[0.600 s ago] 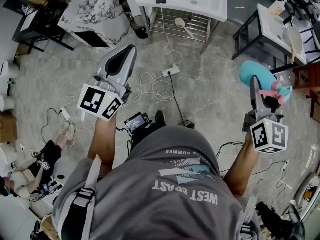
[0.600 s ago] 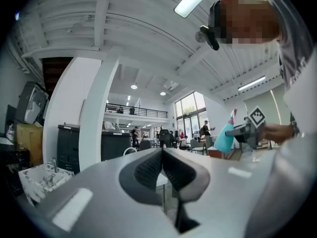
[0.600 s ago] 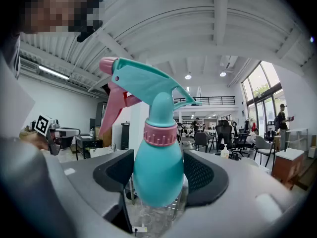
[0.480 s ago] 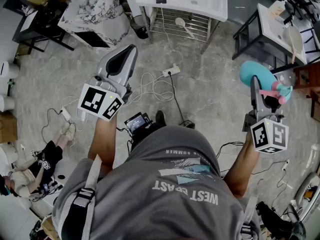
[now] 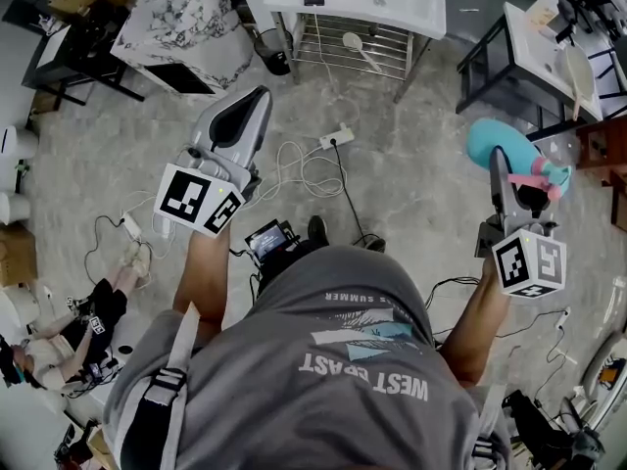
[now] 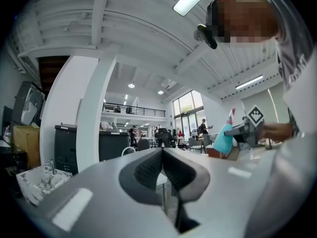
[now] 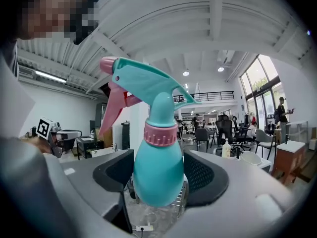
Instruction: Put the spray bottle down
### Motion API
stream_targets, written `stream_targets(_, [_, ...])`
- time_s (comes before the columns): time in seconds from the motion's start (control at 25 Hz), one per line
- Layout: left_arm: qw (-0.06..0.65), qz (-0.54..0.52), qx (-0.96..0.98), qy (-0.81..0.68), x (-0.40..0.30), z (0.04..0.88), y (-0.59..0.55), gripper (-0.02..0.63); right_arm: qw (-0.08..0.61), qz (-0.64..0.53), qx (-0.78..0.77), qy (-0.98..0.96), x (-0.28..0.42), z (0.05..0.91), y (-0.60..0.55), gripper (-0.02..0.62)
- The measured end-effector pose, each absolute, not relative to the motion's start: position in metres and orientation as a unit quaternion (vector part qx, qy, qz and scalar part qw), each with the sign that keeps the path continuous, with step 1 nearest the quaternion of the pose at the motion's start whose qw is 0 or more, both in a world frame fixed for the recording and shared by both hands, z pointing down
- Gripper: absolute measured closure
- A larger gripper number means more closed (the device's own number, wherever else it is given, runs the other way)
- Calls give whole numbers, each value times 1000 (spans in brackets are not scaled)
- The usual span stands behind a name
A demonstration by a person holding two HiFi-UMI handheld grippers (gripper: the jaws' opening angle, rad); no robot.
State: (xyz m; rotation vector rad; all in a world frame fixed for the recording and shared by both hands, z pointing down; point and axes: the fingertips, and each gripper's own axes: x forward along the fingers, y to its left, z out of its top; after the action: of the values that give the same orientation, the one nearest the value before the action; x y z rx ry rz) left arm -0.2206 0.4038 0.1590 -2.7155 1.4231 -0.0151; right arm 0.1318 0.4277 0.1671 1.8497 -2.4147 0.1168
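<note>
Left tongs [image 5: 253,101], 10 o'clock in head view: closed, empty, unmoved. Right tongs [image 7: 158,177], 3 o'clock: clamped on the teal spray bottle [image 5: 490,140], upright above the floor [image 5: 411,184], barely shifted. Put-down judged not started.

Grey marbled floor [image 5: 411,164], white sink cabinet [image 5: 392,3], loose cables [image 5: 306,176], white beamed ceiling [image 7: 213,19].

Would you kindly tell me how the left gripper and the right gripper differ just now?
The left gripper has its jaws together; the right gripper has them apart. The left gripper is empty; the right gripper clamps a teal spray bottle upright. Both carry a marker cube.
</note>
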Motion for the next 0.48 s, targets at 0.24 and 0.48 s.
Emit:
stream_targets(0.24, [34,-10,-891,453,-227,168,394,603,49,51,602,-796,117,175,421,275])
stream_targets(0.48, [56,-22,-897,439,-239,171,384,603,52,51,606,-792,94,180,415,275])
